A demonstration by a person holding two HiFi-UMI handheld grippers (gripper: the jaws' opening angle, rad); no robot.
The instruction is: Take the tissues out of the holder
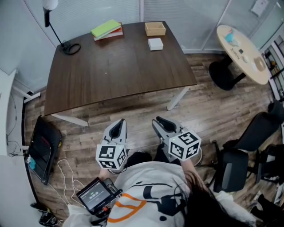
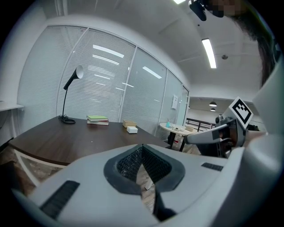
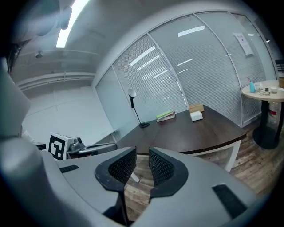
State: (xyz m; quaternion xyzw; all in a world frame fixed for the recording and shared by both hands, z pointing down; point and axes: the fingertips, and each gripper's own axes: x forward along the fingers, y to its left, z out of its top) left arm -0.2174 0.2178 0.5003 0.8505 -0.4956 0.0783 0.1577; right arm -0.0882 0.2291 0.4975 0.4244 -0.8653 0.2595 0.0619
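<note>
A small open wooden box (image 1: 155, 29), the holder, stands at the far edge of the dark table (image 1: 115, 71); a white tissue block (image 1: 155, 44) lies just in front of it. Both also show in the left gripper view, box (image 2: 129, 124) and block (image 2: 132, 130), and in the right gripper view, box (image 3: 195, 107) and block (image 3: 196, 116). My left gripper (image 1: 119, 126) hangs over the floor well short of the table, its jaw tips touching, empty (image 2: 142, 147). My right gripper (image 1: 159, 120) floats beside it, with a narrow gap and nothing between the pads (image 3: 142, 153).
A desk lamp (image 1: 49, 9) and stacked books (image 1: 108, 29) sit at the table's far left. A round side table (image 1: 242, 47) and office chairs (image 1: 239, 155) stand to the right. A black bag (image 1: 43, 148) and cables lie on the floor at left.
</note>
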